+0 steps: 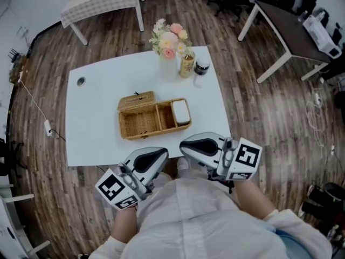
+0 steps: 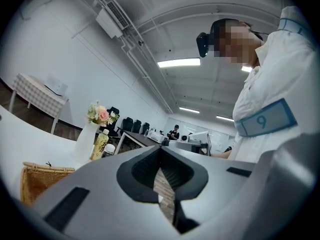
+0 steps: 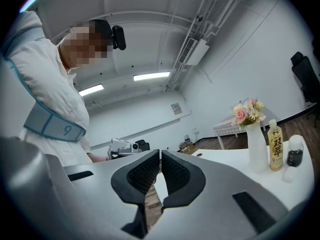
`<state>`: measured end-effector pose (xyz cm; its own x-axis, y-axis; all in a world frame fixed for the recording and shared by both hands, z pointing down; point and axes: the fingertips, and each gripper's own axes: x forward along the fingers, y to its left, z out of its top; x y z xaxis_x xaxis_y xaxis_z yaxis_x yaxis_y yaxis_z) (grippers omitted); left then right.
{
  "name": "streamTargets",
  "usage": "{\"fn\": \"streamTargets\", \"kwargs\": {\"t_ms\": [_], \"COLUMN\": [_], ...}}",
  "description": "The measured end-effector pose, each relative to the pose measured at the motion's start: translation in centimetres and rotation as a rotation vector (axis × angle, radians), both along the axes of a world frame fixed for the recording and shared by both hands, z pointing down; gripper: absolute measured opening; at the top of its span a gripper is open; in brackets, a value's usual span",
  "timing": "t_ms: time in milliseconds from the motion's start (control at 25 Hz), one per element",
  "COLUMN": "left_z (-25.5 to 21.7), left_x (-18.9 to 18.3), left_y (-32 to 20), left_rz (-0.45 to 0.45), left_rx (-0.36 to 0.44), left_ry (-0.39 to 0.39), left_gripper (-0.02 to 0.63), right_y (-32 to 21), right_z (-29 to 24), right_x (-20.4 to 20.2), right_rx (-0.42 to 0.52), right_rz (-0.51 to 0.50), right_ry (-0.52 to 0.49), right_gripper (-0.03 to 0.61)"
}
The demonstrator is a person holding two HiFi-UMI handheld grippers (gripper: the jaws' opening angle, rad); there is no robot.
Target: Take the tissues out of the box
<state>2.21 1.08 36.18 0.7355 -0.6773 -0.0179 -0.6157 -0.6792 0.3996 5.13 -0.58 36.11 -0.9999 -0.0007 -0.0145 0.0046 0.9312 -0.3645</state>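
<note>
- At frame centre, the wicker box [image 1: 141,124] sits open on your white table [image 1: 97,117]. The tissues [image 1: 181,112] are in its right compartment.
- The bottle [image 3: 276,146] beside the flower vase [image 3: 256,151] reads "双萃".
- Wood floor [image 1: 259,117] surrounds the table.
- At the bottom of the frame, your left gripper [image 1: 160,154] and right gripper [image 1: 186,146] are both closed on nothing.

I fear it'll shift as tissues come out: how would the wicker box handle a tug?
The box is woven and mostly empty, so probably light and apt to slide on the smooth table. It sits low and wide, so tipping seems unlikely.
</note>
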Motion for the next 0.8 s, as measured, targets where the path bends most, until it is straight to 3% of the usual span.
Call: {"fn": "streamTargets", "kwargs": {"t_ms": [360, 800], "left_z": [0.6, 1.6], "left_x": [-2.1, -3.9], "left_y": [-2.3, -4.0], "left_rz": [0.125, 0.187], "left_rx": [-0.013, -0.029], "left_ry": [0.003, 0.024], "left_gripper": [0.002, 0.002], "right_y": [-2.0, -4.2], "right_z": [0.6, 1.8], "right_x": [-2.9, -4.4], "right_rx": [-0.018, -0.019], "right_rz": [0.106, 0.246], "right_ry": [0.021, 0.072], "right_gripper": [0.034, 0.034]}}
